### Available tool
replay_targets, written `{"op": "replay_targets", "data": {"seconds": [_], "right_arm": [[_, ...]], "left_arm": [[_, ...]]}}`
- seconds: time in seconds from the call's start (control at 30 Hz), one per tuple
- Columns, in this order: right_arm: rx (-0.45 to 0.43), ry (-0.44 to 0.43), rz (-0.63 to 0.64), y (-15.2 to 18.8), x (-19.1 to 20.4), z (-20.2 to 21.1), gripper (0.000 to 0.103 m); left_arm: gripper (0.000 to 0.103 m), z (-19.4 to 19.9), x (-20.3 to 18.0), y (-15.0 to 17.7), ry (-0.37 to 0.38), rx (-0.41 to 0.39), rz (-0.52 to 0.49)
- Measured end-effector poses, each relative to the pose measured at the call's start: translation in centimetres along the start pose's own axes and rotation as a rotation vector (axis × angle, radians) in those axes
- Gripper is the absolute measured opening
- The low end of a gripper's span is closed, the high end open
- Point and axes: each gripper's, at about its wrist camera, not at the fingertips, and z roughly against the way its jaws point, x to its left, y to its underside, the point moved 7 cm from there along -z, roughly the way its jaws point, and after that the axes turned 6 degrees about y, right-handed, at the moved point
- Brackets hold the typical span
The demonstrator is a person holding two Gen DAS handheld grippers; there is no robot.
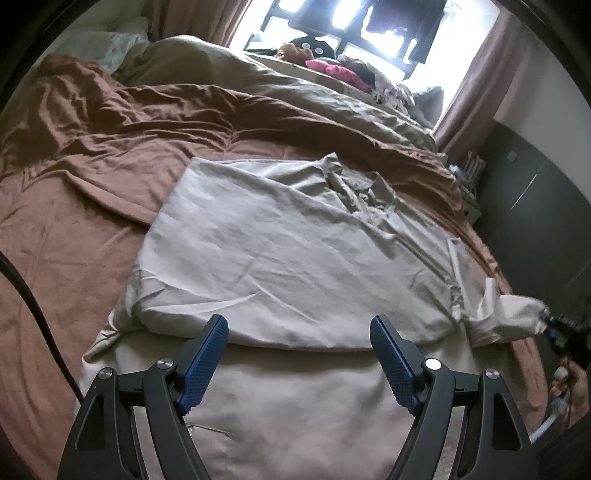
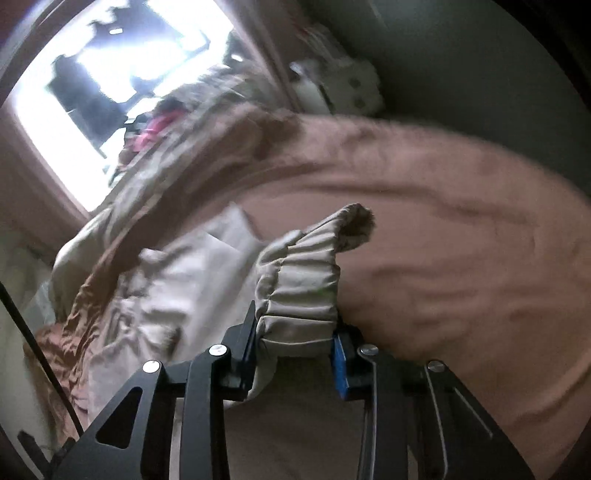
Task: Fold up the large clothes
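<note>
Right, the bed (image 1: 55,229) fills most of my view, brown sheet all over it, and the big cream garment (image 1: 280,236) lies spread across its near half, already doubled over once by the look of the top layer's edge just ahead of my left claw (image 1: 299,328). That left claw hangs wide open over the lower layer, nothing between its blue pads (image 1: 207,354). My right claw (image 2: 295,332) is clamped on a bunched cuff (image 2: 306,273), gathered elastic sticking up past the fingers, off at the garment's right side. So I reckon I'm mid-fold: sleeve in hand, ready to carry it in over the body. Next move wants a smooth sweep inward, laying the sleeve flat without dragging the folded layer askew; my left could pin that layer down. Hard to read: my right view is smeared with blur, the collar area is a crumple, the window (image 1: 351,22) glares white, and the garment's near hem is cut off below my claws.
</note>
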Motion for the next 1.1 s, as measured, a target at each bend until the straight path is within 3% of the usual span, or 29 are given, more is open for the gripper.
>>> {"op": "replay_targets", "data": {"seconds": [0.07, 0.27, 0.43, 0.57, 0.7, 0.77, 0.93, 1.1], "right_arm": [[-0.051, -0.018, 0.091, -1.2, 3.4, 2.3, 0.03], [-0.128, -0.103, 0.193, -2.3, 12.0, 7.2, 0.03], [-0.135, -0.172, 0.27, -0.5, 17.7, 9.3, 0.03], [-0.114, -0.222, 0.322, 1.8, 19.9, 9.5, 0.03], [-0.028, -0.224, 0.378, 4.6, 22.2, 7.2, 0.03], [0.002, -0.234, 0.388, 4.6, 21.3, 5.1, 0.03], [0.089, -0.28, 0.37, 7.7, 23.1, 0.5, 0.03], [0.127, -0.291, 0.358, 9.5, 24.3, -1.4, 0.03]], "left_arm": [[0.08, 0.4, 0.2, -0.2, 0.003, -0.01, 0.005], [0.08, 1.9, 1.3, -1.0, 0.028, -0.049, 0.056], [0.08, 3.2, 2.4, -1.7, 0.047, -0.077, 0.094], [0.08, 4.0, 3.5, -2.0, 0.058, -0.097, 0.135], [0.08, 4.6, 4.3, -2.3, 0.068, -0.112, 0.166], [0.08, 4.8, 4.4, -2.3, 0.073, -0.115, 0.171], [0.08, 4.9, 4.8, -2.5, 0.066, -0.11, 0.162], [0.08, 5.0, 5.7, -2.5, 0.044, -0.11, 0.179]]}}
